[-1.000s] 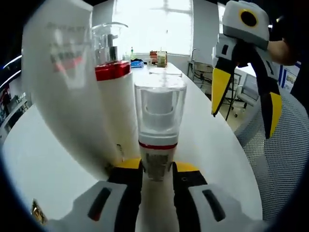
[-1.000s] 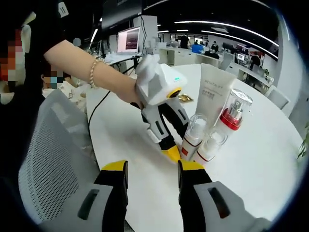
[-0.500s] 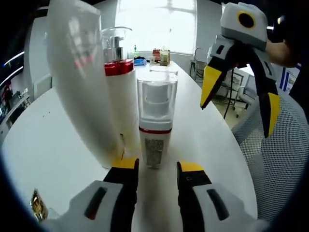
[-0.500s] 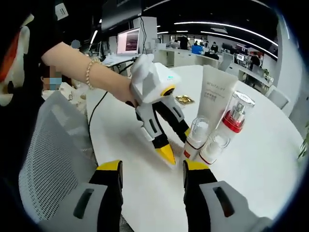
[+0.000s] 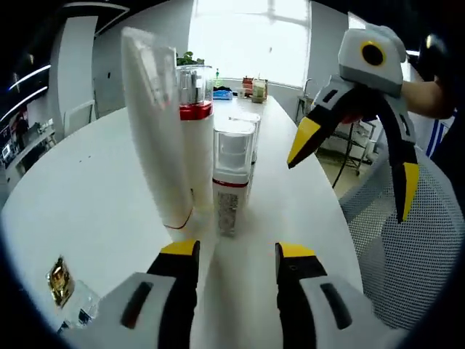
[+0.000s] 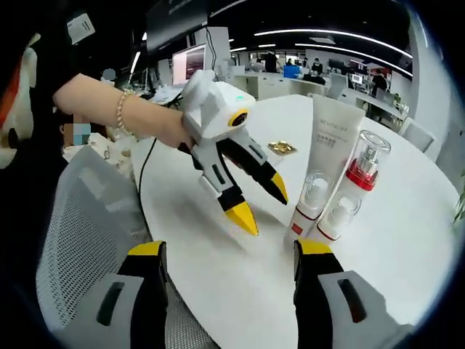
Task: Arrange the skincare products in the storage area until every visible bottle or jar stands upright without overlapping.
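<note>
Skincare products stand upright in a tight cluster on the white worktop (image 5: 87, 182), and we take the tall white tube (image 5: 156, 138) as our landmark. Just beside the tube, on its right in the left gripper view, stands the red-collared pump bottle (image 5: 195, 145). In front of that bottle is a small clear-capped bottle (image 5: 232, 174), and a second small bottle (image 5: 247, 131) stands just behind it. All four look upright and close together. We see our left gripper (image 5: 231, 254) near the tube, its fingers spread wide and holding nothing, with the first small bottle just beyond the tips. Our right gripper (image 6: 229, 251) is also wide open and empty, held well apart from the tube. A gold foil sachet (image 5: 59, 280) lies flat on the worktop, apart from the tube.
</note>
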`<state>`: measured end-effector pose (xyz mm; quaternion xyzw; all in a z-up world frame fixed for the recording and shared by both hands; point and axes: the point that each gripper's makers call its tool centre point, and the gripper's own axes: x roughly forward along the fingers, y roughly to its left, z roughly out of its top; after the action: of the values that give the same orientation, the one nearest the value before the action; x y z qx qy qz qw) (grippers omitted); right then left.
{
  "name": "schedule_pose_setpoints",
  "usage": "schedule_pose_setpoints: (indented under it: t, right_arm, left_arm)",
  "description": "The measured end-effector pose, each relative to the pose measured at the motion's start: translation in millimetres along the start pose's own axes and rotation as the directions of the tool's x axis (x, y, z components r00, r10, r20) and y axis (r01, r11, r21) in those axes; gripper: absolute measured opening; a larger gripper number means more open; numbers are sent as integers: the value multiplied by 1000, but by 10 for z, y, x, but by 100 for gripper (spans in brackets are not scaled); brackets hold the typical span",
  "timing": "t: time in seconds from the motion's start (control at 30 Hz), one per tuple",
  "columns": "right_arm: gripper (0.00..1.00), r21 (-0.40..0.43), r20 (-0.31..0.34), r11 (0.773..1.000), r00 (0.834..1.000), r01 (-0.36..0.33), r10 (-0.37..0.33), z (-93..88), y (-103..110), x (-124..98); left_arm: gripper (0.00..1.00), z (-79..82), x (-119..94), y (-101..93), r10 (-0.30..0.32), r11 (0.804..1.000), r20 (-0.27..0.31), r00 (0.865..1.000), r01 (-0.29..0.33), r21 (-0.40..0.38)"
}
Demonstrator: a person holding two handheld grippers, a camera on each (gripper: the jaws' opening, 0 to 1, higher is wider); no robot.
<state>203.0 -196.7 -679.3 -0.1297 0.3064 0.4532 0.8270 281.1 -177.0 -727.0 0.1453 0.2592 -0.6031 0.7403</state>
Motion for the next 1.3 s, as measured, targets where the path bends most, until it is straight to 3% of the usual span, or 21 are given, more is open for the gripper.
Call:
schedule_pose_setpoints:
  t: [0.23, 0.47, 0.73, 1.0, 1.2, 1.3]
  right_arm:
    - [83, 45, 7, 998, 999, 39, -39, -53, -9, 26]
    - [90, 113, 43, 992, 997, 63, -68, -18, 26, 51]
    - [95, 134, 63, 987, 993, 90, -99, 40, 66, 73]
    - [99, 163, 60, 980, 991, 112, -123, -23, 108, 64]
    - [99, 164, 0, 980, 994, 109, -110, -199, 188, 116]
    - [100, 157, 15, 981, 993, 112, -116, -163, 167, 122]
  left_arm:
    - [45, -31, -247, -29, 44, 995, 21, 999, -42, -85]
    - [58, -108, -469, -54, 86, 985, 39, 995, -79, -152]
    - [70, -216, -767, -84, 153, 959, 49, 987, -137, -248]
    - [77, -368, -1049, -239, 215, 928, 40, 976, -192, -321]
    - [83, -466, -1244, -346, 255, 901, 40, 966, -222, -374]
    - [85, -530, -1340, -362, 276, 888, 35, 961, -241, -391]
